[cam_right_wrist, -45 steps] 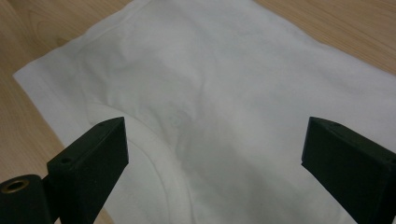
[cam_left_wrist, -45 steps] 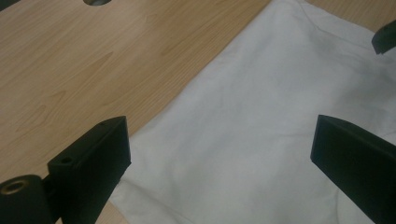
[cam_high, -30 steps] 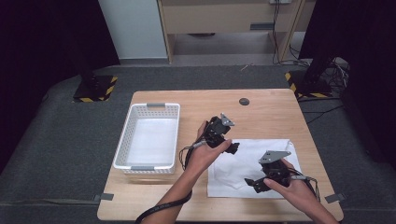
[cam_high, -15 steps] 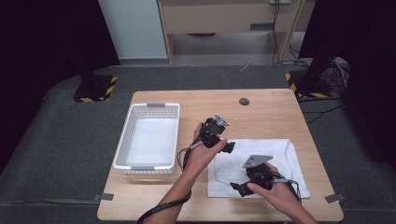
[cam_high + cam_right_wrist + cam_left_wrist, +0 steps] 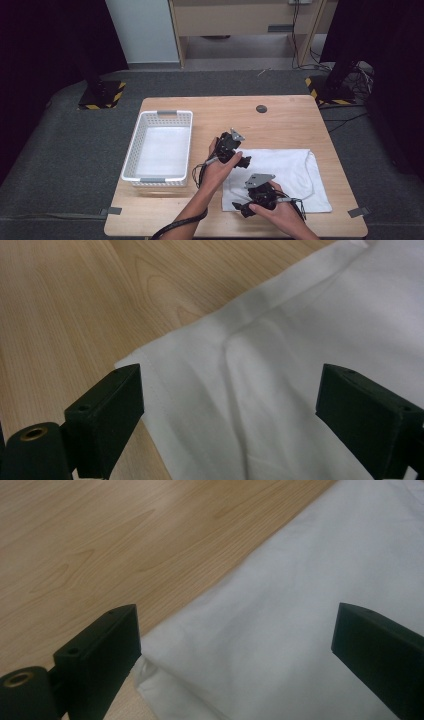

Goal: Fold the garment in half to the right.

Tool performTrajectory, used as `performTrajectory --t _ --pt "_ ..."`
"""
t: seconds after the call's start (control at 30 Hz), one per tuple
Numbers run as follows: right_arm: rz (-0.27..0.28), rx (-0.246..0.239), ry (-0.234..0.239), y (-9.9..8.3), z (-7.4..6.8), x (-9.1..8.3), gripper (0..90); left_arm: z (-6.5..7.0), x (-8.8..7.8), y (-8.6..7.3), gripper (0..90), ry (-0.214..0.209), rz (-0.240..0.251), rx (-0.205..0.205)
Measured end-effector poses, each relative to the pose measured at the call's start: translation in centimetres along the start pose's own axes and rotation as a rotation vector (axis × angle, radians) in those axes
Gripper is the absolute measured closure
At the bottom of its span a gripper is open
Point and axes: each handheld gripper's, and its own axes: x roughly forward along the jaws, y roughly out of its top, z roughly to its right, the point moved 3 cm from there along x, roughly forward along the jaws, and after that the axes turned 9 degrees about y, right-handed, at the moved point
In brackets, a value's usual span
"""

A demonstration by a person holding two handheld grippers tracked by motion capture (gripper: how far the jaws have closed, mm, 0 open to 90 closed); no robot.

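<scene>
A white cloth (image 5: 285, 175) lies flat on the right half of the wooden surface (image 5: 280, 125), and both grippers come down at its left edge. The left gripper (image 5: 244, 161) stands over the far-left corner of the cloth, jaws wide apart with fabric and the cloth's edge between them, nothing pinched. The right gripper (image 5: 241, 206) stands over the near-left corner; its jaws have just been closing a little yet remain wide, the corner hem lying between them ungripped.

Step in hand, as judged: the approach to a 2-corner pickup of the cloth, probably ahead of a fold or a lift. The next move calls for lowering each gripper until 1 jaw slips under the hem, then closing on a single layer without dragging the corner inward; the left corner shows a doubled or tucked edge in the left gripper view, so more than 1 layer may be caught there.

Containers: 1 white slotted basket (image 5: 131, 159) stands on the left of the surface, well apart from the cloth, with nothing visible inside. A small dark disc (image 5: 261, 108) lies near the far edge.
</scene>
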Motion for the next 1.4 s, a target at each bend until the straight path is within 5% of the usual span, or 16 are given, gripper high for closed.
performTrajectory --t 0.3,0.6,1.13,1.4 --pt "0.022 -0.003 0.020 0.9 -1.2 2.2 8.5 -0.7 1.2 -1.6 5.8 -0.003 -0.014 -0.005" --pt "0.004 -0.024 -0.026 0.4 -1.7 4.0 4.9 -1.6 2.1 -2.9 6.1 -0.001 -0.022 -0.027" --pt "0.028 -0.032 -0.026 0.0 -1.7 3.9 4.9 -3.3 4.0 -3.6 6.3 0.003 -0.020 -0.082" --pt "0.010 -0.036 -0.023 0.2 -1.8 4.0 3.2 -3.5 4.5 -3.6 6.0 -0.013 -0.025 -0.062"
